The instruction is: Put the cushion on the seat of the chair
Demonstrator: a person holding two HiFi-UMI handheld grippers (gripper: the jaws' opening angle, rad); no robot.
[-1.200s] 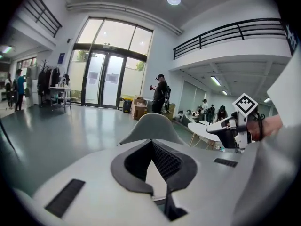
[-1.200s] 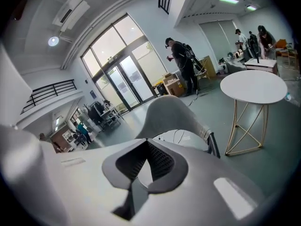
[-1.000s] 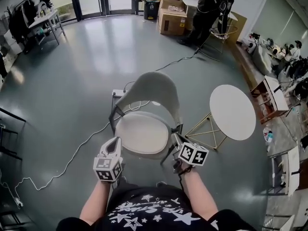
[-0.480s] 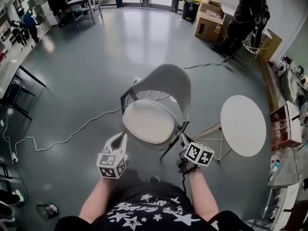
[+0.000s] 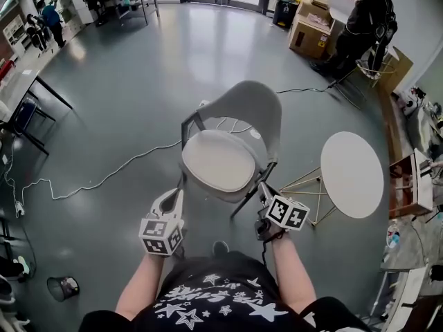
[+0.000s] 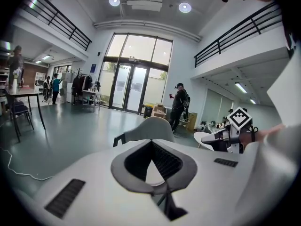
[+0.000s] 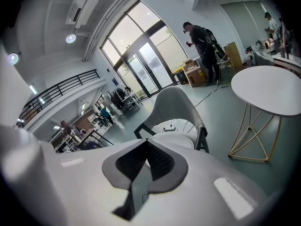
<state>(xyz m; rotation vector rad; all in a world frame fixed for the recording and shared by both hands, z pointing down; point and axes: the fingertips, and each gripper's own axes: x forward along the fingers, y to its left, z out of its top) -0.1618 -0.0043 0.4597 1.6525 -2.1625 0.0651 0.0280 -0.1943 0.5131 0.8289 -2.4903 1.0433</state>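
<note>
Since the white cushion (image 5: 218, 161) already lies flat on the seat of the grey chair (image 5: 243, 109), I think the job is done or very close to done. It fills most of the seat, right in front of the curved back.

The 2 grippers hang near the front of the chair, 1 on each side, and neither touches the cushion. The left gripper (image 5: 176, 196) has its jaws closed tip to tip with nothing between them. The right gripper (image 5: 264, 188) looks the same: jaws pressed together and empty.

The cushion looks thin, soft and light. I guess it bends and flops if you lift it by 1 side only. It is not a thing that breaks. The seat under it looks smooth, so a push could make it slide. If it needs a small fix, the best place to hold it is the front edge, which is nearest to both grippers. 1 gripper on each side of that edge would keep it flat.

A round white table (image 5: 351, 175) stands just beside the chair, on the right.
</note>
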